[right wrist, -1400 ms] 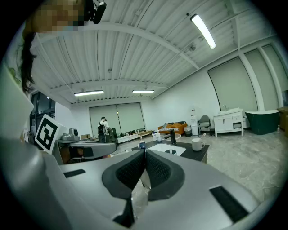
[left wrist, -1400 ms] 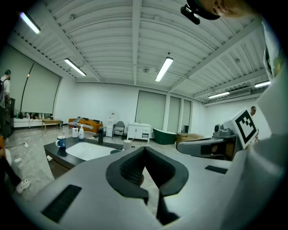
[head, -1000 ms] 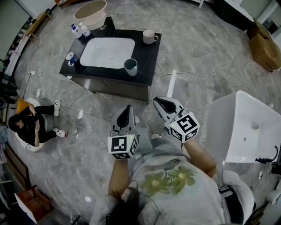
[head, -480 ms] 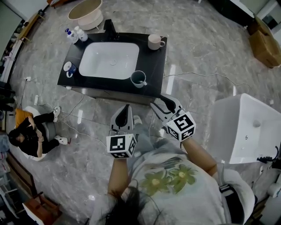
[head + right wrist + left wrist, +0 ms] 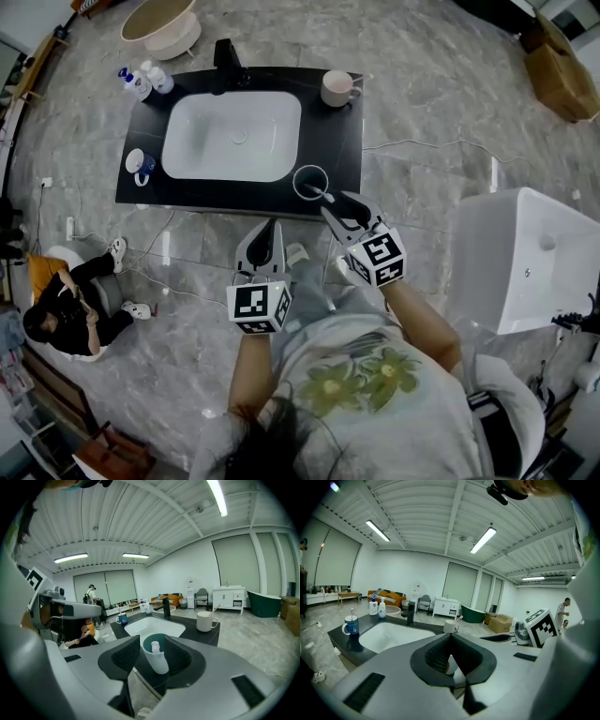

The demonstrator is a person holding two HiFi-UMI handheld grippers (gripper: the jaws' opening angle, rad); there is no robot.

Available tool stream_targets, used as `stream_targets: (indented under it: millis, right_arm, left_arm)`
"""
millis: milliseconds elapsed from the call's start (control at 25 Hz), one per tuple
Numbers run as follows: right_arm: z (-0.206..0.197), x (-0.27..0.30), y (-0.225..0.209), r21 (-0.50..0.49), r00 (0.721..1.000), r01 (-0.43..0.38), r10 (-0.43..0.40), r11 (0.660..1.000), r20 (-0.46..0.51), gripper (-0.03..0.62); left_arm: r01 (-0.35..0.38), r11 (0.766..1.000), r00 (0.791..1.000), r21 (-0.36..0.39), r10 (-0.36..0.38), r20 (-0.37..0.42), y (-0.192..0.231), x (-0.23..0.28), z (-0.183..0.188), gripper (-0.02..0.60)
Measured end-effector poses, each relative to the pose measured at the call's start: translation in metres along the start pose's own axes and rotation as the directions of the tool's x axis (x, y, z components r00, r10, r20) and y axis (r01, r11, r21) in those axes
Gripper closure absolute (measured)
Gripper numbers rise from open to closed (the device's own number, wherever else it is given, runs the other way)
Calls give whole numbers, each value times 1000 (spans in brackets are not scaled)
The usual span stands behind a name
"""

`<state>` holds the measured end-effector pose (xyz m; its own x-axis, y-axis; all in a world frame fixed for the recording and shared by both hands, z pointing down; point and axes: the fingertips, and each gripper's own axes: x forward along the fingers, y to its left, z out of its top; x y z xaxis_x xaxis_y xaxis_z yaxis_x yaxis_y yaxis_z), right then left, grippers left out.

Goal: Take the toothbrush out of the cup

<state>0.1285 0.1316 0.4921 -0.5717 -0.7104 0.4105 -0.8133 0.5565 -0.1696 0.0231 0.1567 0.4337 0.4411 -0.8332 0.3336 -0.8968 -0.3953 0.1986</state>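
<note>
Right now the cup [image 5: 302, 174] stands at the front edge of the black tabletop [image 5: 342, 141], near the centre of the head view, with the toothbrush [image 5: 155, 647] inside it. The right claw [image 5: 339, 208] has just been opening; its jaws stand apart, the cup framed between them, unpressed. The left claw [image 5: 274, 228], lower left, is together and empty.

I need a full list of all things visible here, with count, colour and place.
counter: one, black, centre
basin: one, white, in the counter
faucet: one, black, behind the basin
cup: one, teal, counter's front right, toothbrush inside
beige mug: one, beige, back right
blue mug: one, blue, left edge
bottles: two, white, back left
tub: one, white, floor at right
left gripper: one, grey, jaws shut
right gripper: one, grey, jaws have just been opening, cup between them, untouched
</note>
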Motion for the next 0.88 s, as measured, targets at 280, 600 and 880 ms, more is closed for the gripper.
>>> stream_targets:
  millis: [280, 600, 880]
  right_arm:
    - [-14, 37, -11, 26, 999, 31, -30, 999, -37, 436]
    - [-21, 54, -16, 22, 996, 81, -81, 996, -30, 505]
    - [-5, 51, -15, 21, 996, 78, -79, 997, 32, 523]
  left_arm:
    - [60, 998, 998, 5, -60, -36, 30, 37, 4, 563]
    - [112, 994, 992, 12, -111, -57, 47, 60, 5, 563]
    - [153, 988, 986, 12, -152, -71, 48, 68, -4, 563]
